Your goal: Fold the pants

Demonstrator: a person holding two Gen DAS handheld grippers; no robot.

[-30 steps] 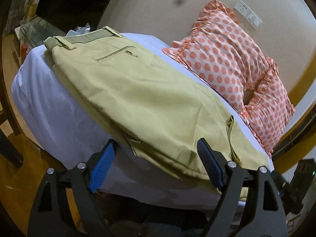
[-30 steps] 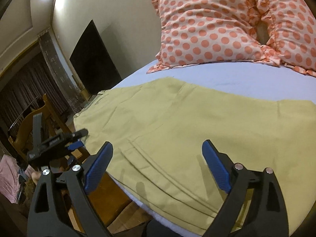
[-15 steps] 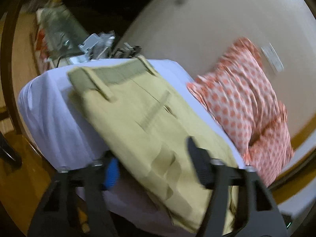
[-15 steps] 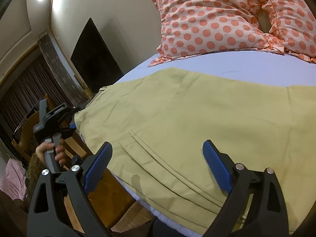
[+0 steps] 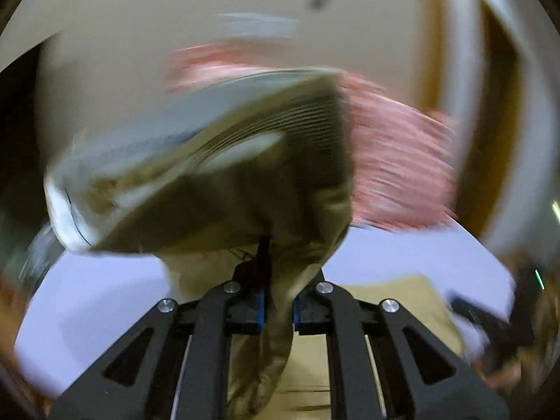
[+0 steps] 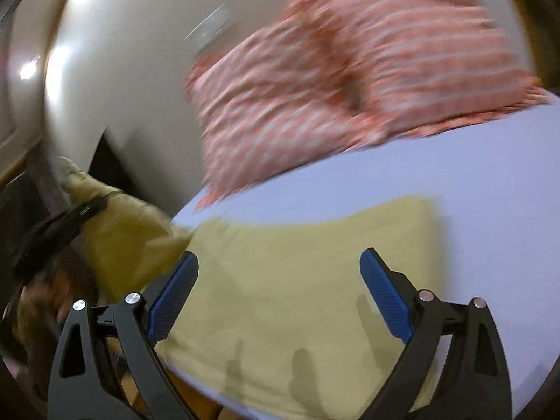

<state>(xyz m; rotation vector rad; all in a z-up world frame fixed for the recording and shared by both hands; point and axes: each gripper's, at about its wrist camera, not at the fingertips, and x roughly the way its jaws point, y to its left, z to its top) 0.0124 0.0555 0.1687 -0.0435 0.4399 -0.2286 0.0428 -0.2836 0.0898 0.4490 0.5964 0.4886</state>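
The khaki pants (image 6: 297, 280) lie on the pale blue bed sheet (image 6: 472, 192). My left gripper (image 5: 278, 311) is shut on the waist end of the pants (image 5: 266, 189) and holds that end lifted, with the fabric bunched and hanging between the blue pads. The left gripper also shows in the right wrist view (image 6: 56, 231) at the far left, with pants fabric raised there. My right gripper (image 6: 280, 301) is open and empty, low over the flat leg part of the pants. Both views are motion-blurred.
Two orange polka-dot pillows (image 6: 350, 80) rest against the cream headboard wall (image 6: 133, 63) behind the pants. The bed's near edge (image 6: 196, 385) drops to wooden floor. A dark doorway (image 6: 112, 171) is at the left.
My left gripper went from open beside the bed to shut on the pants' waist end and lifted it. My right gripper stayed open and shifted along the pants.
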